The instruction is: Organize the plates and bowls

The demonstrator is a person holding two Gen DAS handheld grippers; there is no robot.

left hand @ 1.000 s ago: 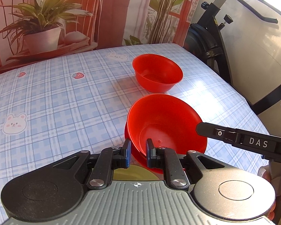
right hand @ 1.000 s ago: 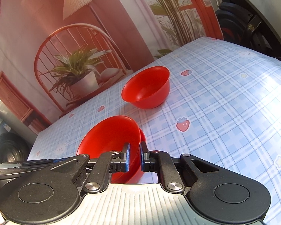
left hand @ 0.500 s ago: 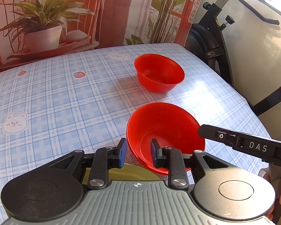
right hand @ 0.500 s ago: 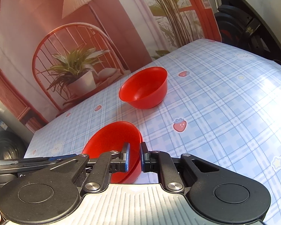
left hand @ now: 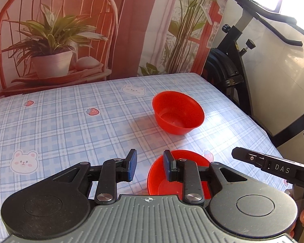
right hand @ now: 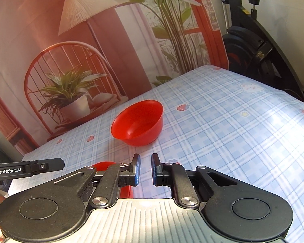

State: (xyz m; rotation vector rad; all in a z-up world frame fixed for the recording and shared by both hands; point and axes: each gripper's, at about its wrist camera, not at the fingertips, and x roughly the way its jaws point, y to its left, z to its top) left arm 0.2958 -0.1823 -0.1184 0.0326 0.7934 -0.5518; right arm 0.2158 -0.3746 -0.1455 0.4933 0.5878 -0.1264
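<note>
The left hand-held gripper (left hand: 148, 166) has let go of the near bowl (left hand: 162, 184) and now gapes wide, holding nothing, its right finger over the rim. The right hand-held gripper (right hand: 144, 170) has opened slightly too, also holding nothing. The far bowl (left hand: 178, 112) sits alone on the table (left hand: 60, 121), likely next to stack.

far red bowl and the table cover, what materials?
Far red bowl: looks like moulded plastic, thin wall, uniform glossy red; could be melamine. Table cover: looks like printed vinyl or oilcloth, given the strong sun glare on the plaid; not certain.
</note>
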